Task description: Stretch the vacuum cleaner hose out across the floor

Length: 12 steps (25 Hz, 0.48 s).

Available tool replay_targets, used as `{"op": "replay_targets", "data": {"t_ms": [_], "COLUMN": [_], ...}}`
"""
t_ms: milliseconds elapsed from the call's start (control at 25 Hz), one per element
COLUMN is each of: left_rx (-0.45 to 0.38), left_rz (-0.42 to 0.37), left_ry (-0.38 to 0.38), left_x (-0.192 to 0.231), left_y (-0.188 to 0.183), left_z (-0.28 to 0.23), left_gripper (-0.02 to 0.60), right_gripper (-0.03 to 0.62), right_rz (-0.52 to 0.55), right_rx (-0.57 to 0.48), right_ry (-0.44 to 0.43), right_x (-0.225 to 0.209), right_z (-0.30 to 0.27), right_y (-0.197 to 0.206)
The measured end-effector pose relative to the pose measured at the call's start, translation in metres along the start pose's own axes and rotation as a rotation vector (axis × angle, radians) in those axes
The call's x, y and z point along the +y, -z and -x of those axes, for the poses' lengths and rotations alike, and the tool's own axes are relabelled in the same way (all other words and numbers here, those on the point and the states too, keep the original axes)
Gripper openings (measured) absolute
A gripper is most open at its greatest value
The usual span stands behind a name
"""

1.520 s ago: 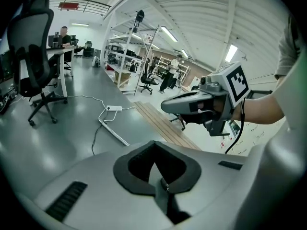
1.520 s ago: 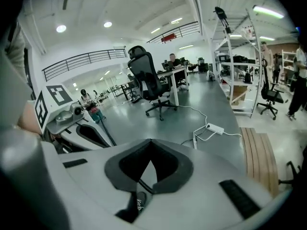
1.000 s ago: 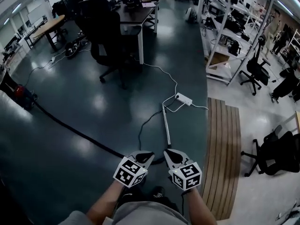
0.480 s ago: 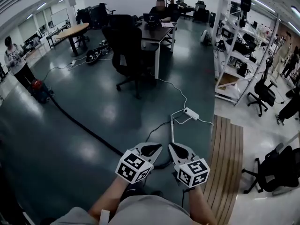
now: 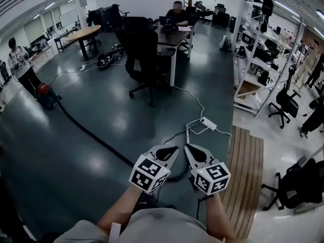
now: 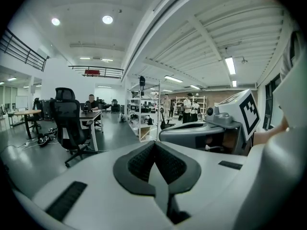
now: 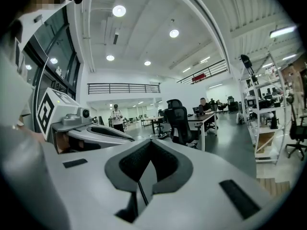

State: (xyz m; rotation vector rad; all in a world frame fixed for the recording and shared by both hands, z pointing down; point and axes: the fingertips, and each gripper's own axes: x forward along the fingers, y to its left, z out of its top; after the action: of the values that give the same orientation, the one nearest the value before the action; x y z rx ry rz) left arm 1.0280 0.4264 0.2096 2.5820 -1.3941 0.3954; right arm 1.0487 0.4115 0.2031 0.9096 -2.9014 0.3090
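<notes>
Wide open-plan office here, with a lab feel to it: a dark polished floor [image 5: 101,151] spreads across the room, and a black swivel chair [image 5: 142,49] stands by a bench [image 5: 177,35] where a person [image 5: 177,11] sits. There's a round wooden table [image 5: 83,33] further back, and metal racks [image 5: 253,39] crammed with equipment on the right. A power strip [image 5: 208,123] trails cables across the floor, while overhead are round ceiling lights [image 7: 119,11] and a railed mezzanine [image 7: 122,87]

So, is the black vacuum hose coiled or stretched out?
Stretched out: the black hose runs in one long line from the red vacuum cleaner.
</notes>
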Motion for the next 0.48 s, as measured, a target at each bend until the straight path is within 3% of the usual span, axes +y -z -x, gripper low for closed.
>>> {"op": "replay_targets", "data": {"t_ms": [480], "left_rx": [-0.056], "left_rz": [0.009], "left_ry": [-0.009], "left_x": [0.002], "left_y": [-0.012], "left_z": [0.009], "left_gripper": [0.008], "right_gripper": [0.007], "right_rz": [0.018], "right_rx": [-0.023], "right_ry": [0.016], "right_x": [0.002], "right_z": [0.004], "right_y": [-0.013]}}
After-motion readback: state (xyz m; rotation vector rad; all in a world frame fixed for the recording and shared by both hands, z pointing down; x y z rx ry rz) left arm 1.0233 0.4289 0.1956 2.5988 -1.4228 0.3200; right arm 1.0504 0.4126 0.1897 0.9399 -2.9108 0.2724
